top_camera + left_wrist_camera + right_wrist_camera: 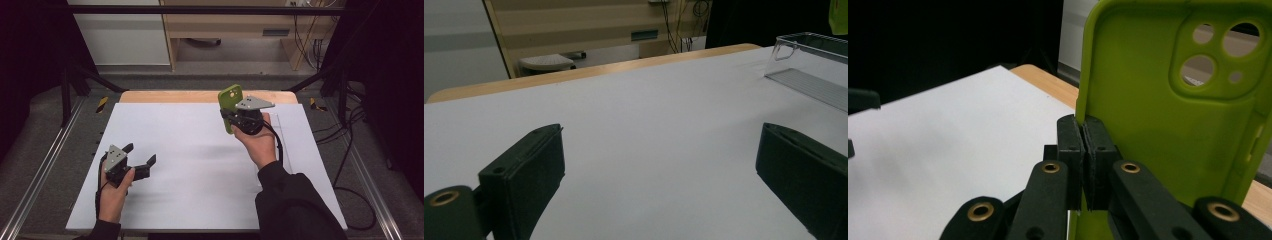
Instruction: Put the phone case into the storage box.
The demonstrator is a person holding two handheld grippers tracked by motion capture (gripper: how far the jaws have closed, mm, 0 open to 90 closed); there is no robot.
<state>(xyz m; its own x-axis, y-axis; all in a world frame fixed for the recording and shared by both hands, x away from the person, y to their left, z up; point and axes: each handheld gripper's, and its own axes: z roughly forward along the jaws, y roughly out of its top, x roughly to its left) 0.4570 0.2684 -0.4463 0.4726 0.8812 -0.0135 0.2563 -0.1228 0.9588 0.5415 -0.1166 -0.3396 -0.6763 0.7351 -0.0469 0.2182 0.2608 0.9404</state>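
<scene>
While the right gripper [235,117] clamps one long edge of the green phone case [230,106], I judge the pickup done: the case is off the table [190,165] and held upright in the air, above the far right part of the white sheet. In the right gripper view the jaws are pressed together on the thin rim of the case [1168,115], camera cut-outs at the top. What is left, as I read it, is setting the case down somewhere, perhaps in the clear tray [809,70] at the table's right side, though I cannot tell the goal for sure. My right hand [260,142] is raised, forearm coming in from the lower right, gripper pointing away and up. My left gripper [139,159] is released, jaws wide apart with nothing between them, and sits low over the near left of the sheet, pointing toward the tray.
</scene>
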